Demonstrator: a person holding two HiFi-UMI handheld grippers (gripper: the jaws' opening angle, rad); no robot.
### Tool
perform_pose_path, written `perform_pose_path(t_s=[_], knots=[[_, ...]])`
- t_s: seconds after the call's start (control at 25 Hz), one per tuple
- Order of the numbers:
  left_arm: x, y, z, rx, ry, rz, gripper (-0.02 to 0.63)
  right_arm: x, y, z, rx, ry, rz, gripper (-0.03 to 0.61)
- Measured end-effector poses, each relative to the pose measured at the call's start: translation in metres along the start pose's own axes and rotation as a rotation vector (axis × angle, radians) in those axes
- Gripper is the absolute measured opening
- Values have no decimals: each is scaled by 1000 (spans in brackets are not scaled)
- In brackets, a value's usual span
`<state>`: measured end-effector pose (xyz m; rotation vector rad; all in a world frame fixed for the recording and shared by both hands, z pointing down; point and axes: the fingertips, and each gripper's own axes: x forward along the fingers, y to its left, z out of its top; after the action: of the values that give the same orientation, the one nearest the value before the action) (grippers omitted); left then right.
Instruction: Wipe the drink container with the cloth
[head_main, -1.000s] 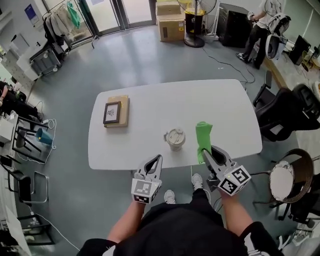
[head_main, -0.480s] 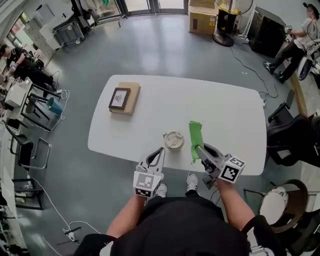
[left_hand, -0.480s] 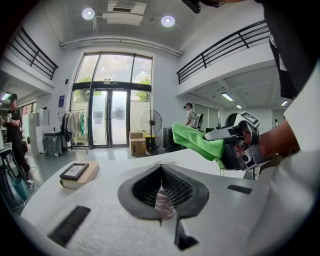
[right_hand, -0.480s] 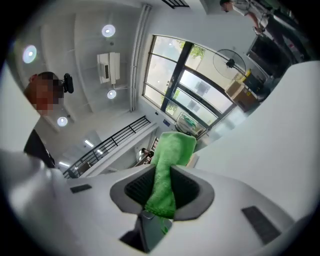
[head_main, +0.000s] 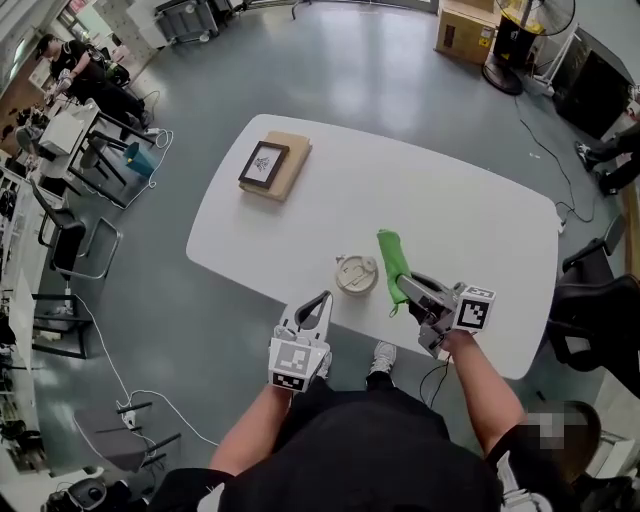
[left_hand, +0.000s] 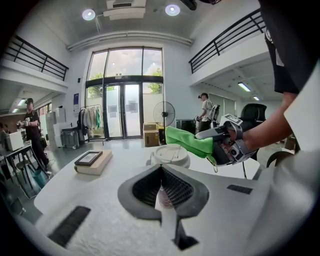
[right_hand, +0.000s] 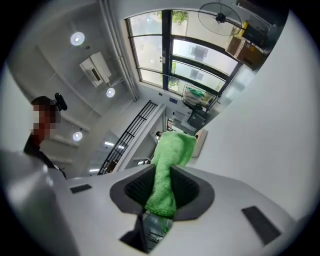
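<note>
Near the front edge of the white table (head_main: 450, 200), roughly midway along it, the drink container (head_main: 356, 274) stands upright. It is a pale cream cup closed with a round lid of the same colour. From above only the lid shows, a ringed disc with a small raised detail; the left gripper view shows it as a low white dome (left_hand: 170, 154). Just beside the cup's right side is the cloth (head_main: 390, 258), a bright green, fuzzy strip gathered into a narrow fold. The right gripper (head_main: 405, 286) has its jaws clamped on the cloth's near end, and the free end reaches out past the jaws toward the middle of the table. Whether the cloth touches the cup cannot be told. The left gripper (head_main: 322, 300) is off the table's front edge, in front and to the left of the cup, with its jaws closed together and nothing gripped between them. Toward the far left corner, well apart from the cup, a tan book (head_main: 285, 170) lies flat with a small dark-framed picture (head_main: 264, 163) on top of it.
</note>
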<state>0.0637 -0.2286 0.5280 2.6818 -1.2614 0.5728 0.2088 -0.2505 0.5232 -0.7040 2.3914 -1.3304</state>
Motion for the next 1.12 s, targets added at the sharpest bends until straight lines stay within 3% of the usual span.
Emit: perform_pose_path(t_s=[0.72, 1.12], knots=[[-7, -8, -33, -37, 73, 69, 14, 28, -42, -18, 136, 234, 147, 97], [-9, -5, -43, -36, 101, 77, 14, 40, -60, -40, 140, 334, 124, 98]])
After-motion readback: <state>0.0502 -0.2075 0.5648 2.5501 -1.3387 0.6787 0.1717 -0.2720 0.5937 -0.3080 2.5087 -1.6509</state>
